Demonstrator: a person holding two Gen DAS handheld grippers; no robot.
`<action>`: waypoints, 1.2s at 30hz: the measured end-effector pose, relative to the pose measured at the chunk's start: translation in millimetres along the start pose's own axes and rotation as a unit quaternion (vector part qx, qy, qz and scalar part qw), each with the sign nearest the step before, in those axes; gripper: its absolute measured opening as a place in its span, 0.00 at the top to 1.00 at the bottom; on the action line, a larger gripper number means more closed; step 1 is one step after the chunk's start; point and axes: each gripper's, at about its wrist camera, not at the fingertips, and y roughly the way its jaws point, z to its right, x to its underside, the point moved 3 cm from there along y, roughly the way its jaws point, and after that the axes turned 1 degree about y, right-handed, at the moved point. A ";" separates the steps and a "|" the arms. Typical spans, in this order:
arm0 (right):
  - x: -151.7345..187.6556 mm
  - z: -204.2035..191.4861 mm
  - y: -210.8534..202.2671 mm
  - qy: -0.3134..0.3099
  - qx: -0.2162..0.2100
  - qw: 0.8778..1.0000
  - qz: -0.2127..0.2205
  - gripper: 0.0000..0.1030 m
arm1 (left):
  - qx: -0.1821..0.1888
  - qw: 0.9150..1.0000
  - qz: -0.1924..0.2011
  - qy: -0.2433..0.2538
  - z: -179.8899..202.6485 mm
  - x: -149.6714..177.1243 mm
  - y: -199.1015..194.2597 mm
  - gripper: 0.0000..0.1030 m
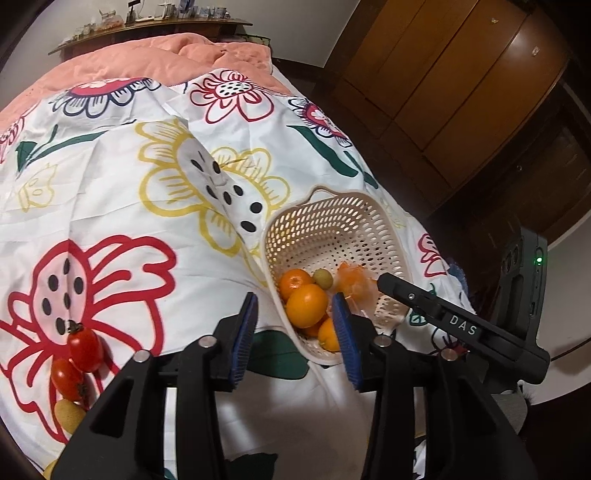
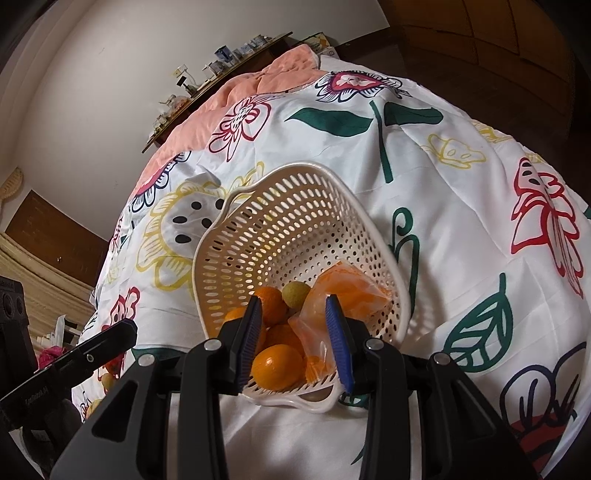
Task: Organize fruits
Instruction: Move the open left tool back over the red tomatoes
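Observation:
A cream perforated basket (image 1: pixel 332 225) (image 2: pixel 295 221) lies on the flowered sheet, holding several oranges (image 1: pixel 306 304) (image 2: pixel 277 362), a small green fruit (image 1: pixel 323 278) (image 2: pixel 295 292) and a clear bag of orange pieces (image 2: pixel 343 291). My left gripper (image 1: pixel 295 338) is open and empty just before the basket's near left rim. My right gripper (image 2: pixel 295 341) is open over the basket's near rim, with the bag's edge between its pads; it also shows in the left wrist view (image 1: pixel 424 306). Two red tomatoes (image 1: pixel 85 349) and a yellowish fruit (image 1: pixel 68 415) lie at the sheet's near left.
The flowered sheet (image 1: pixel 147 229) covers a bed with a pink quilt (image 1: pixel 147 59) behind. A shelf of small items (image 1: pixel 147 18) runs along the wall. A wooden wardrobe (image 1: pixel 461 85) stands to the right.

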 end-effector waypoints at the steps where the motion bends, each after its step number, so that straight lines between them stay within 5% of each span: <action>1: 0.3 -0.9 0.3 -0.001 0.000 1.000 -0.001 0.65 | -0.008 1.000 0.002 0.003 -0.5 0.5 -1.2 0.51; 8: 1.3 -3.1 -0.4 -0.001 -0.001 1.000 0.001 0.58 | -0.030 0.999 0.014 -0.008 -15.1 1.0 -10.8 0.27; 31: 10.8 -30.8 2.4 -0.028 -0.015 0.999 -0.015 0.58 | -0.080 0.991 0.058 -0.095 -108.0 13.9 -67.8 0.21; 36: 13.6 -38.0 2.6 -0.035 -0.020 0.999 -0.020 0.47 | -0.085 0.990 0.059 -0.101 -117.8 20.8 -73.7 0.21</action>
